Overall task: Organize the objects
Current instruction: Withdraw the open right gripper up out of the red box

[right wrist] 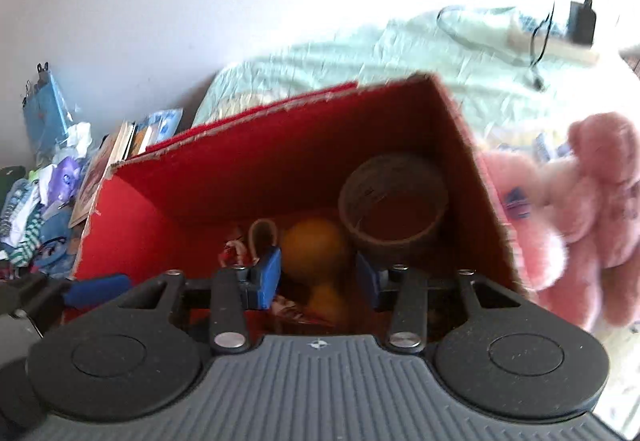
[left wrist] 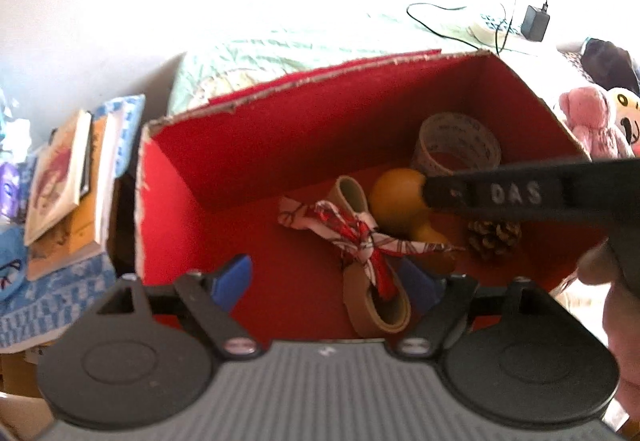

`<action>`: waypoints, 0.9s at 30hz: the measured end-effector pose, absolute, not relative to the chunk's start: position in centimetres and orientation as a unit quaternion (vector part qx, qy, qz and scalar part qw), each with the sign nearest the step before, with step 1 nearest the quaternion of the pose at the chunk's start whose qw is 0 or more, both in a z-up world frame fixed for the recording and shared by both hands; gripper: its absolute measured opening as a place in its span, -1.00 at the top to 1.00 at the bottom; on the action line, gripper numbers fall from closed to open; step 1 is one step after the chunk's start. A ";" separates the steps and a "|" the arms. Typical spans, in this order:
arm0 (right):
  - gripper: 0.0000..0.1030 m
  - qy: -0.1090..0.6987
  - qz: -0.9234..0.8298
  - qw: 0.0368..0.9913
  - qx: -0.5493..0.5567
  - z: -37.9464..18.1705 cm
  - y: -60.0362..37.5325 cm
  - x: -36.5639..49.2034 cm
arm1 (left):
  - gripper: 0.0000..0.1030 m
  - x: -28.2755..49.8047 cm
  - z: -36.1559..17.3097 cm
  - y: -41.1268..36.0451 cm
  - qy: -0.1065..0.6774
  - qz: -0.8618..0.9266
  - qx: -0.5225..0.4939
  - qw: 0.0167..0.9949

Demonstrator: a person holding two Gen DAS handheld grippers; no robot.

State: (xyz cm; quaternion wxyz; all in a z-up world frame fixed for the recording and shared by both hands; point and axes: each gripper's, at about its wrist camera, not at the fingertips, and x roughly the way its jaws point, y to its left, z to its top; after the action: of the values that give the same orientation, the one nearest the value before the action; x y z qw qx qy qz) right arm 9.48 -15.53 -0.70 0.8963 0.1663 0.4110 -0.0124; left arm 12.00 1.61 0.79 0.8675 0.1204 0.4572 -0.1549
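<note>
The right gripper (right wrist: pixel 318 279), blurred, and left gripper (left wrist: pixel 328 281) both hang released over the open red cardboard box (left wrist: pixel 260 145), half-hiding a yellow gourd (left wrist: pixel 396 197).

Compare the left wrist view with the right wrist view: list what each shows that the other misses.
Left wrist only: a pinecone on the box floor, and the right gripper's black finger crossing in from the right.
Right wrist only: a blue bag by the wall.
Both: the red box, tape roll, orange gourd, ribboned belt, pink plush toy.

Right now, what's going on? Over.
Both grippers, left and right, open, empty. Ribbon, tape roll, gourd inside red box. Nothing blocking.
</note>
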 end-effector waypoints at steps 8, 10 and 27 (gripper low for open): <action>0.13 0.375 0.000 0.917 0.137 0.7 -15.4 6.1 | -0.62 10.9 2.0 1.4 0.440 -0.108 0.115 0.884; 0.13 0.374 0.010 0.917 0.141 1.0 -15.9 5.5 | -0.61 10.4 2.4 1.5 0.439 -0.093 0.114 0.886; -0.30 0.313 0.072 0.932 0.169 1.9 -15.6 1.4 | -0.76 4.0 5.6 1.3 0.416 0.004 0.104 0.903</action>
State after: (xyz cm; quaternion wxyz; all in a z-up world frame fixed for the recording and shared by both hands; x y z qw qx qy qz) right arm 1.42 -15.62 1.93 0.9318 0.1688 0.3133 0.0719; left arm 4.02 1.31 5.59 0.9034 0.1040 0.4160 0.0041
